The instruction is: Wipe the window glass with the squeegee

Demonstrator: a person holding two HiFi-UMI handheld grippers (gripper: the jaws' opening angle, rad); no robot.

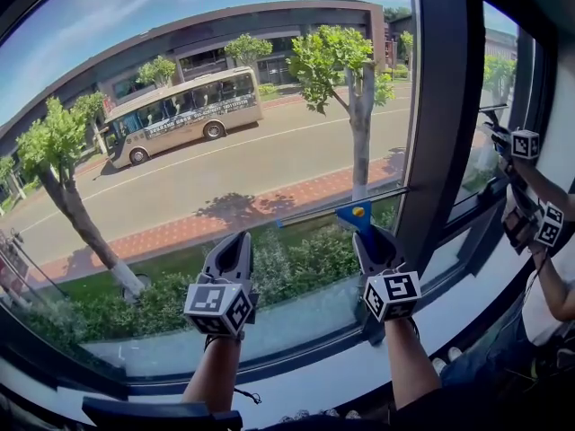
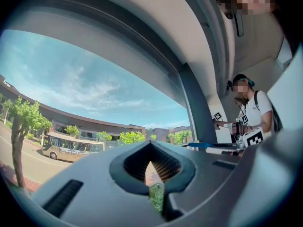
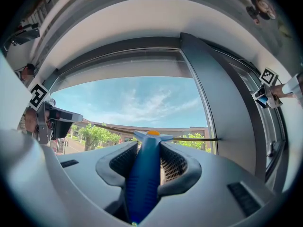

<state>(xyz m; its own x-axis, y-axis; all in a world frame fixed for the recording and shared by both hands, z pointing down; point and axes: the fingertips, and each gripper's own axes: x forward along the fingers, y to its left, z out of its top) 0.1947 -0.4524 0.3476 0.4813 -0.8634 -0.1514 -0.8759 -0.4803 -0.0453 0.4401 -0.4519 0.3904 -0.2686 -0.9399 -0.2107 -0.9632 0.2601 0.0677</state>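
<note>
Squeegee (image 1: pixel 357 215): lower centre-right of the head view, blue handle upright, thin blade stretched across the window glass (image 1: pixel 225 142), seemingly against it
Right gripper (image 1: pixel 373 248): fingers clamped on the blue handle
Left gripper (image 1: pixel 232 257): lower centre, beside the right one, fingers drawn together to a thin slit, nothing between
Handling: probably light, stiff plastic handle, soft blade edge, prone to twisting in the grip under pressure
Hold: mid-handle, below the blade head
Containers: none in view

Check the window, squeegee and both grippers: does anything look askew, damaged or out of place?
Nothing stands out. The right gripper is shut on the squeegee, blade up at the window glass; the left gripper is shut, empty.
</note>
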